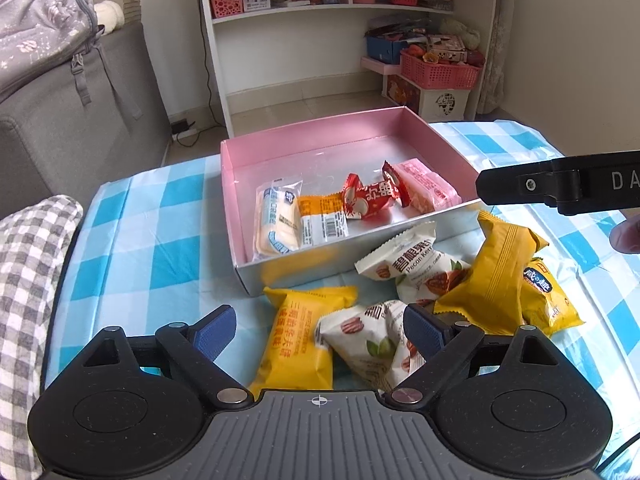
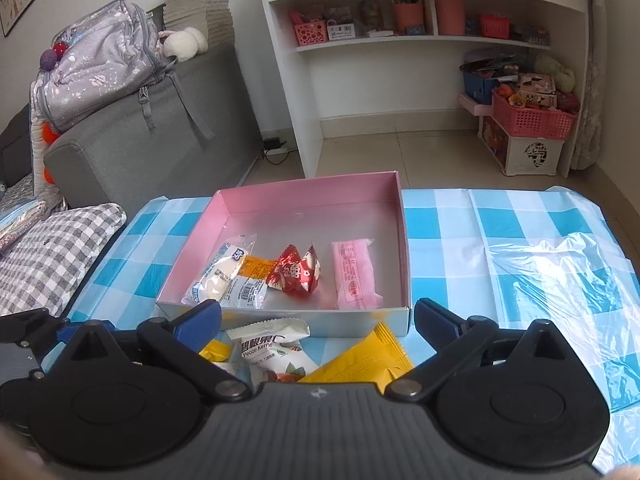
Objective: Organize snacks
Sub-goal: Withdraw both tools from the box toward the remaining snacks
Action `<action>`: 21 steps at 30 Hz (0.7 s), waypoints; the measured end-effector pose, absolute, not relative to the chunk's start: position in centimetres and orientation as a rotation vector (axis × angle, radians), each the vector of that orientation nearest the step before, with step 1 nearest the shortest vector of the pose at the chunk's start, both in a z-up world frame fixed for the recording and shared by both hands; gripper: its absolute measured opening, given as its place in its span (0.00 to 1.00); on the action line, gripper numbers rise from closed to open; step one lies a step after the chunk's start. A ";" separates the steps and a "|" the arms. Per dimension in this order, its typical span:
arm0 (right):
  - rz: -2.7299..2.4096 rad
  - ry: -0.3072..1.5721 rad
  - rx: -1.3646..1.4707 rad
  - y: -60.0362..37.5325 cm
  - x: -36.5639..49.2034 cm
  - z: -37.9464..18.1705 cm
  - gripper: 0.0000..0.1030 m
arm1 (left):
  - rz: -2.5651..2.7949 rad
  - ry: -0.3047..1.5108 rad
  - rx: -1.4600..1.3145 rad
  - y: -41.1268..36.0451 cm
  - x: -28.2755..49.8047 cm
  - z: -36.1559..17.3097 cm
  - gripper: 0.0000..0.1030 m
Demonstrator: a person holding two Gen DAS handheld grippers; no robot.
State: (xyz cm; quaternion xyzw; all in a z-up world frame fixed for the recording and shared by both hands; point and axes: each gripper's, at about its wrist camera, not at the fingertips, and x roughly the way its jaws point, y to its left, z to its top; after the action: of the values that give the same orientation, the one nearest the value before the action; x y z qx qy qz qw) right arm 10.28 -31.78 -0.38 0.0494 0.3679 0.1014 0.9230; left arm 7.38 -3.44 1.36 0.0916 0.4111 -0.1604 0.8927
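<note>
A pink-lined open box (image 1: 312, 130) stands on the blue checked tablecloth (image 1: 152, 240). Inside lie a white packet (image 1: 278, 222), an orange-and-white packet (image 1: 322, 220), a red packet (image 1: 370, 196) and a pink packet (image 1: 426, 190). In front of the box are loose snacks: a yellow packet (image 1: 298, 340), two white pecan packets (image 1: 416, 268) (image 1: 368, 344) and more yellow ones (image 1: 500, 272). My left gripper (image 1: 318, 320) hangs open over these, gripping nothing. My right gripper (image 2: 318, 312) is open too, just short of the box (image 2: 304, 188), above a pecan packet (image 2: 272, 344).
A crumpled clear plastic bag (image 2: 560, 272) lies on the cloth to the right. A grey checked cushion (image 1: 32, 280) sits at the table's left edge. Beyond are a grey sofa (image 2: 160, 152) with a backpack (image 2: 100, 68), and a white shelf unit (image 2: 400, 80).
</note>
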 end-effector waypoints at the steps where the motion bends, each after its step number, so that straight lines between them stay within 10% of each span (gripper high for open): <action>1: 0.213 0.758 0.094 -31.9 10.1 -0.5 1.00 | -0.333 0.850 0.182 -3.1 7.1 1.3 0.90; 21: 0.452 0.782 -0.006 -31.7 6.0 -3.2 1.00 | -0.366 0.828 0.189 2.9 3.6 -1.3 0.91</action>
State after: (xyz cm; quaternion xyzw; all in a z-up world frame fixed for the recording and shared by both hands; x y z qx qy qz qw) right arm 6.01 -31.66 -3.20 -0.0030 0.3781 0.2185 0.8996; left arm 3.56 2.94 -1.26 0.0911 0.3995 -0.1765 0.8950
